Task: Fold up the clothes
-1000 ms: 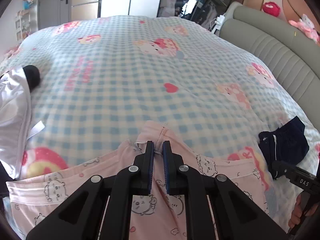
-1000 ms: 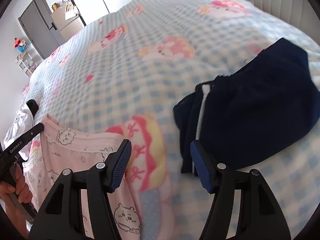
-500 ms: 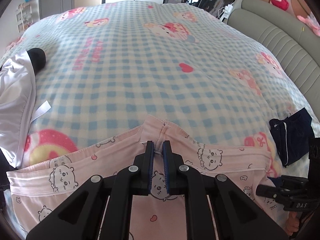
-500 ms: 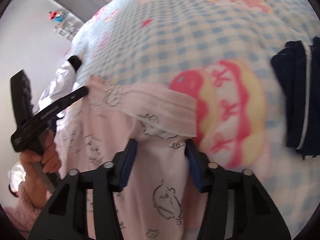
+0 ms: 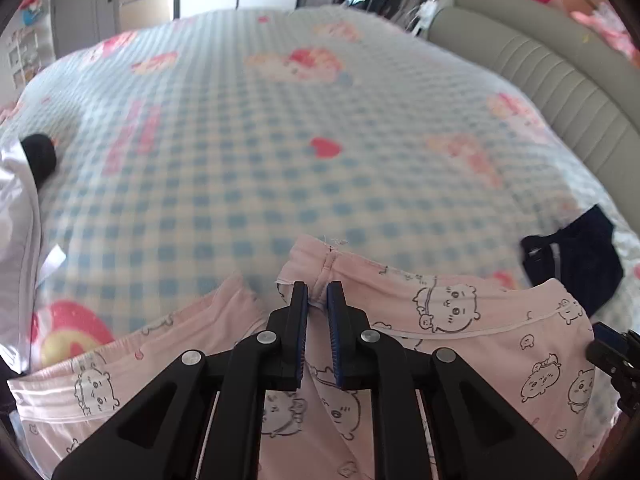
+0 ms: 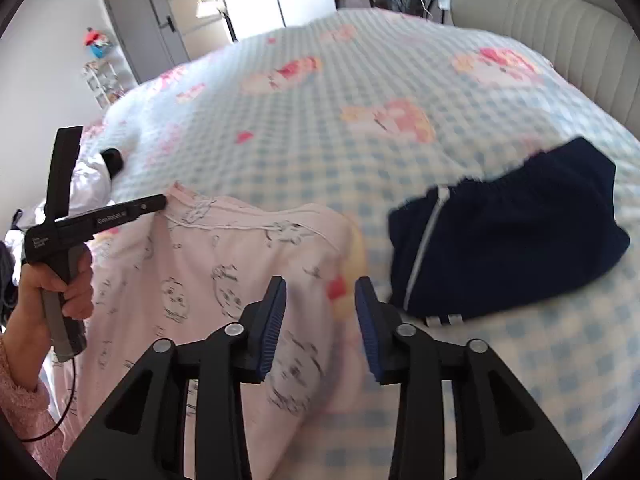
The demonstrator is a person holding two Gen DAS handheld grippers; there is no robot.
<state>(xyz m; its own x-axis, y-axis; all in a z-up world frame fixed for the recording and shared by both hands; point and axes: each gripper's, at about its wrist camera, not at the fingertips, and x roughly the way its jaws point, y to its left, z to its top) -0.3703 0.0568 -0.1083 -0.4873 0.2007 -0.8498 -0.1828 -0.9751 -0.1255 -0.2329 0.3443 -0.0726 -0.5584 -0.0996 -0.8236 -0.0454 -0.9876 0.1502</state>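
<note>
The pink pajama garment [image 5: 460, 320] lies on the near edge of the checked bed cover [image 5: 248, 168], and the left gripper [image 5: 317, 300] has its jaws nearly closed on the seam of this garment. The right gripper [image 6: 320, 300] hangs with jaws wide apart and empty, between the pink garment and the folded navy shorts [image 6: 516, 240] on the same cover.

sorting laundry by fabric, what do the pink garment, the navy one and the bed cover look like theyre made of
Pink garment: looks like thin soft cotton knit, matte, printed with cartoon animals; it drapes and wrinkles limply from the left gripper.
Navy garment: a thicker, matte sportswear knit, probably, with a gathered waistband and white stripes.
Bed cover: seemingly fuzzy fleece or flannel, with soft-edged checks, though blur leaves it uncertain.
</note>
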